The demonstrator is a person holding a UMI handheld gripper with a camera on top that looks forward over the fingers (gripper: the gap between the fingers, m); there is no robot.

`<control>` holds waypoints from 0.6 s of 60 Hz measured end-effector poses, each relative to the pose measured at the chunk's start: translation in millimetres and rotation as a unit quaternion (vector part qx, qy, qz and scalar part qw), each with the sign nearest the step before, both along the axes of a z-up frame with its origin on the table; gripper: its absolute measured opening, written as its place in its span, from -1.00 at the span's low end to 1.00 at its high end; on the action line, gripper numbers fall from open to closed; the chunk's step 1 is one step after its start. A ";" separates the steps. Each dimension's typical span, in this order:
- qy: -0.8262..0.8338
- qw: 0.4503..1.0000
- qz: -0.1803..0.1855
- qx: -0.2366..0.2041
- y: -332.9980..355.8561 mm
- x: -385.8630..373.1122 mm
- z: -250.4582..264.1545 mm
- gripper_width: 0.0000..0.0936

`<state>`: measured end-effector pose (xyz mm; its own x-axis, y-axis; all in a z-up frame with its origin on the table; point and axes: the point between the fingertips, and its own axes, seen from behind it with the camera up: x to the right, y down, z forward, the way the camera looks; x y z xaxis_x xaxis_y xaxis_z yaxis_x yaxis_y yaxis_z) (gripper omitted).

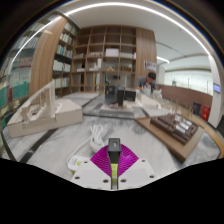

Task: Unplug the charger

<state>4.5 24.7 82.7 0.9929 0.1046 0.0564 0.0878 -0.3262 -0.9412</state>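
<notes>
Between the clenched tongs [115,168], only a thin slit, above the white bench [60,145], open room ahead.

open floor ahead, tables [45,112] left, table [178,128] right, shelves [105,55] beyond

We see only the tool [115,168] of our own rig. Its two fingers [98,163] are white on their outer faces and carry bright magenta pads [103,158] on the inner faces. Between the pads sits a narrow dark strip with a yellow-green stripe below it. No skin or sleeve shows.
</notes>
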 end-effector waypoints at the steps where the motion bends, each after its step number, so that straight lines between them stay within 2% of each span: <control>1: -0.004 1.000 0.002 0.024 -0.4 1.9 18.7 -0.88; 4: -0.015 0.998 -0.004 0.069 -2.8 10.9 65.0 -0.88; 9: 0.003 0.996 0.002 0.089 -15.1 19.4 107.0 -0.88; 14: -0.015 0.995 -0.007 0.094 -22.5 45.7 114.3 -0.88; 18: -0.028 0.997 -0.014 0.064 -29.2 65.2 94.7 -0.88; 28: -0.028 0.998 -0.024 -0.042 -41.7 103.7 -3.0 -0.88; 36: -0.021 0.995 -0.030 -0.091 -44.9 116.6 -53.9 -0.85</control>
<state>121.2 -20.2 28.9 0.9949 0.0574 0.0828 0.1004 -0.4964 -0.8623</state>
